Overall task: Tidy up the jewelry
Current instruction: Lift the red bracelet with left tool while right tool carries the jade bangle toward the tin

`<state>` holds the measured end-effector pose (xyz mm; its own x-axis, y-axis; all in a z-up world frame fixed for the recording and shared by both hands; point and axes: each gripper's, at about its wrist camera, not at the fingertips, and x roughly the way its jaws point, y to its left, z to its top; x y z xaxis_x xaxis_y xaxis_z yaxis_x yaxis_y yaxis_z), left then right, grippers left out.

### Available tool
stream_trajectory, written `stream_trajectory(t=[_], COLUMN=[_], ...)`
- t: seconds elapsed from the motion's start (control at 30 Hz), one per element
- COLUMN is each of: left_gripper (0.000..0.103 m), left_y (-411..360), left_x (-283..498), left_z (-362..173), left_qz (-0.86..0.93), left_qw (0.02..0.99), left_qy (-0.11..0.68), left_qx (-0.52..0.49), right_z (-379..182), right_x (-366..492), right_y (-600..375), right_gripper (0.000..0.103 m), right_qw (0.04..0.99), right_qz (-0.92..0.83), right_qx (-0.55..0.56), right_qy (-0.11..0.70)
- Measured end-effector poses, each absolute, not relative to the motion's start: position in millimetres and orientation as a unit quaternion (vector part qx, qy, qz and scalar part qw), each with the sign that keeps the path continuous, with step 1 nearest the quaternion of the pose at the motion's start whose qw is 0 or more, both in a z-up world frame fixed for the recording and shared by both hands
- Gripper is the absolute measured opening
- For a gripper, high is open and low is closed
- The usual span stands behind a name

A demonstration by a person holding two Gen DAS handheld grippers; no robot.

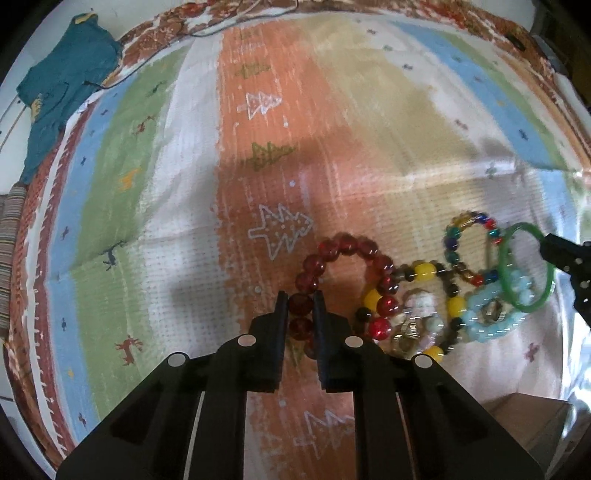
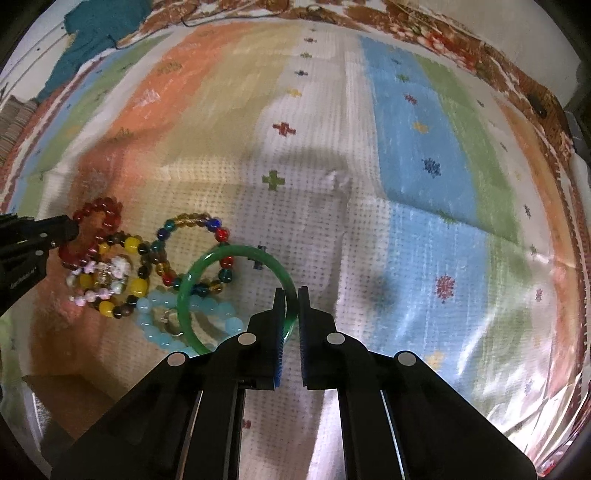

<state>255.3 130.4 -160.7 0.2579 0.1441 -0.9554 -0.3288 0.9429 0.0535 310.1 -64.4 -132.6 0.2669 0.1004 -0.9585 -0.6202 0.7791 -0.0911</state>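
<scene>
A heap of bead bracelets lies on a striped patterned mat [image 1: 258, 110]. My left gripper [image 1: 301, 299] is shut on the dark red bead bracelet [image 1: 347, 242], with a bead pinched between its pads. My right gripper [image 2: 291, 295] is shut on the rim of a green bangle [image 2: 229, 251], which stands tilted over the heap. Each gripper shows in the other's view: the right gripper [image 1: 546, 245] on the green bangle [image 1: 503, 273], the left gripper [image 2: 72, 230] at the red bracelet [image 2: 107, 206]. Between them lie a multicoloured bracelet [image 2: 192, 219], a yellow-and-dark one [image 2: 138, 286], a light blue one [image 2: 155, 336] and a pale pink one [image 2: 118, 267].
A teal cloth [image 1: 62, 85] lies at the mat's far left corner, with a thin dark cable [image 1: 207, 33] running along the far edge. A brown box-like shape [image 1: 524, 410] sits close to the heap on the near side. The mat's right edge [image 2: 554, 258] looks shiny.
</scene>
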Motion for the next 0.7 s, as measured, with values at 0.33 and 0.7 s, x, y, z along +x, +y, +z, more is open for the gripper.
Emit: stream_trajectory(t=[0.33,0.7], left_gripper=[0.013,0.013], left_y=[118,107], left_x=[238,223], left_z=[-121,-92], left_qz=[0.132,0.123], left_qw=[0.813,0.829], left_qy=[0.557,0.533], left_qx=[-0.105,-0.111], right_z=[-110,-92], right_x=[295,283], right_y=[-71,-78], right_gripper=[0.008,0.008], right_qw=[0.769,0.778], right_qz=[0.254,0.264], right_qx=[-0.228,-0.217], right_qy=[0.540,0.528])
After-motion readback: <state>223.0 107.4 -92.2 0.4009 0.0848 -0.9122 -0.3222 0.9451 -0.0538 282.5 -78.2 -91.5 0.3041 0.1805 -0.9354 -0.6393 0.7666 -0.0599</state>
